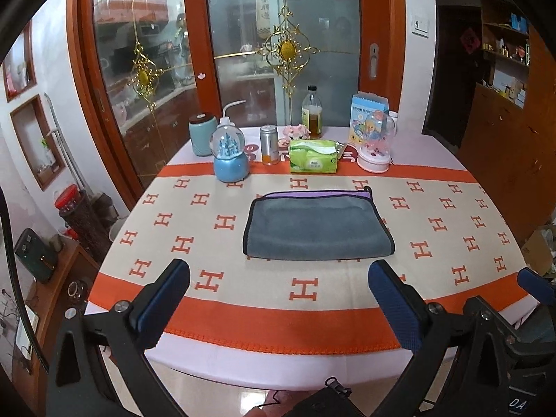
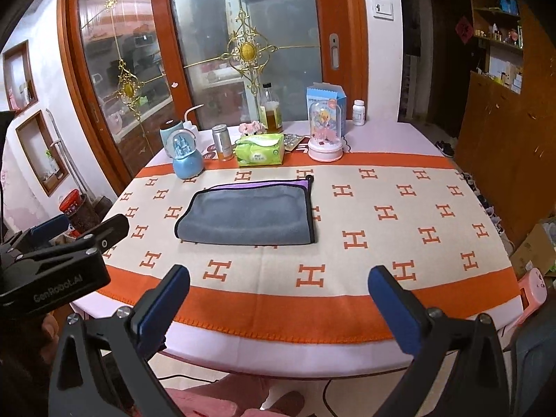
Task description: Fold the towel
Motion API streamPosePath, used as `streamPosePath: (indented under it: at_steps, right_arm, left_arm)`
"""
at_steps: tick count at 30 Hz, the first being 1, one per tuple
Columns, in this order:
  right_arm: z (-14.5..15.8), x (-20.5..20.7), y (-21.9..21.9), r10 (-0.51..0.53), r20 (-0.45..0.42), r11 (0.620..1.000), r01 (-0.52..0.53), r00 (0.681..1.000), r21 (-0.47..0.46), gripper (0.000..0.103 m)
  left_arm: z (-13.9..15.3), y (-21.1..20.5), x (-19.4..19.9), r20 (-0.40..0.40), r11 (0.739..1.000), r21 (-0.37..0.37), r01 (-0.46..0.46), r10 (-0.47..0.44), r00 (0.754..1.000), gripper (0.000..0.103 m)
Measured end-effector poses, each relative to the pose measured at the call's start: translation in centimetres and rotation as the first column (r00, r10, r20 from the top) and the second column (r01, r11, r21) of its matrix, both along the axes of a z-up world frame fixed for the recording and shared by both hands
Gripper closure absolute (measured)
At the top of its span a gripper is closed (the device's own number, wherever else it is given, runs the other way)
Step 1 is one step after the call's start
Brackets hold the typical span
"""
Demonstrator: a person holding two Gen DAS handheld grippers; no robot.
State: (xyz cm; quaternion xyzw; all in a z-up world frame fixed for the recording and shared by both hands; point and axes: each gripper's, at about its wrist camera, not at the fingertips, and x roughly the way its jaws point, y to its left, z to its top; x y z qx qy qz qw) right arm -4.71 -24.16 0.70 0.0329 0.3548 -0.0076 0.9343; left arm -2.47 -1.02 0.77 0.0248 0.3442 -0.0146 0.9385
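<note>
A grey towel (image 1: 318,226) with black edging and a purple underside lies folded flat in the middle of the table, a purple strip showing along its far edge; it also shows in the right wrist view (image 2: 248,217). My left gripper (image 1: 278,279) is open and empty, held back over the table's near edge, apart from the towel. My right gripper (image 2: 278,286) is open and empty, also near the front edge, to the right of the towel. The left gripper body (image 2: 59,260) shows at the left of the right wrist view.
The table wears an orange and beige cloth (image 1: 434,226) with H marks. Along the far side stand a blue snow globe (image 1: 230,154), a can (image 1: 269,144), a green tissue pack (image 1: 314,156), an oil bottle (image 1: 311,113), a pink dome ornament (image 1: 377,142). Glass doors stand behind.
</note>
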Motion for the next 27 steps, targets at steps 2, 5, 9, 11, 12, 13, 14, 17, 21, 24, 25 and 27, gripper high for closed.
streamPosePath:
  at_steps: [2, 5, 9, 11, 12, 13, 14, 17, 21, 24, 25, 27]
  right_arm:
    - [0.0, 0.0, 0.0, 0.000, -0.001, 1.000, 0.000, 1.000, 0.000, 0.000]
    - [-0.1, -0.1, -0.1, 0.006, -0.003, 1.000, -0.006, 1.000, -0.001, 0.000]
    - [-0.2, 0.1, 0.0, 0.015, -0.014, 1.000, -0.015, 1.000, -0.001, 0.000]
    - [-0.3, 0.2, 0.0, 0.016, -0.019, 1.000, -0.016, 1.000, 0.002, 0.000]
    - [-0.4, 0.3, 0.0, 0.017, -0.023, 1.000, -0.017, 1.000, 0.004, 0.000]
    - [-0.4, 0.5, 0.0, 0.018, -0.025, 1.000, -0.018, 1.000, 0.005, 0.000]
    - [-0.5, 0.6, 0.0, 0.019, -0.027, 1.000, -0.019, 0.999, 0.006, 0.000]
    - [-0.7, 0.8, 0.0, 0.023, -0.035, 1.000, -0.023, 0.999, 0.007, 0.000]
    - [-0.8, 1.0, 0.1, 0.031, -0.041, 1.000, -0.030, 0.999, 0.009, 0.000]
    - [-0.9, 1.1, 0.1, 0.031, -0.042, 0.999, -0.031, 0.999, 0.008, 0.000]
    - [-0.9, 1.2, 0.1, 0.032, -0.042, 0.999, -0.031, 0.999, 0.008, 0.000]
    - [-0.9, 1.2, 0.1, 0.030, -0.041, 1.000, -0.030, 0.999, 0.009, 0.000]
  left_arm:
    - [0.1, -0.1, -0.2, 0.004, 1.000, 0.007, -0.002, 0.002, 1.000, 0.001]
    - [0.1, -0.1, -0.4, 0.006, 1.000, 0.010, -0.008, 0.008, 1.000, 0.001]
    - [0.1, -0.1, -0.5, 0.006, 1.000, 0.011, -0.009, 0.009, 1.000, 0.001]
    - [0.0, -0.1, -0.6, 0.005, 1.000, 0.011, -0.009, 0.009, 1.000, 0.001]
    - [0.0, -0.1, -0.6, 0.004, 1.000, 0.011, -0.010, 0.010, 1.000, 0.001]
    - [-0.1, -0.1, -0.6, 0.001, 1.000, 0.011, -0.010, 0.010, 1.000, 0.001]
    - [-0.1, 0.0, -0.6, -0.001, 1.000, 0.010, -0.010, 0.010, 1.000, 0.001]
    - [-0.3, 0.1, -0.6, -0.008, 1.000, 0.008, -0.013, 0.013, 1.000, 0.001]
    - [-0.4, 0.3, -0.5, -0.013, 1.000, 0.005, -0.019, 0.019, 1.000, 0.001]
    - [-0.3, 0.3, -0.4, -0.012, 1.000, 0.005, -0.020, 0.020, 1.000, 0.001]
    - [-0.3, 0.3, -0.4, -0.011, 1.000, 0.004, -0.019, 0.019, 1.000, 0.001]
    - [-0.3, 0.4, -0.3, -0.011, 1.000, 0.006, -0.021, 0.021, 1.000, 0.001]
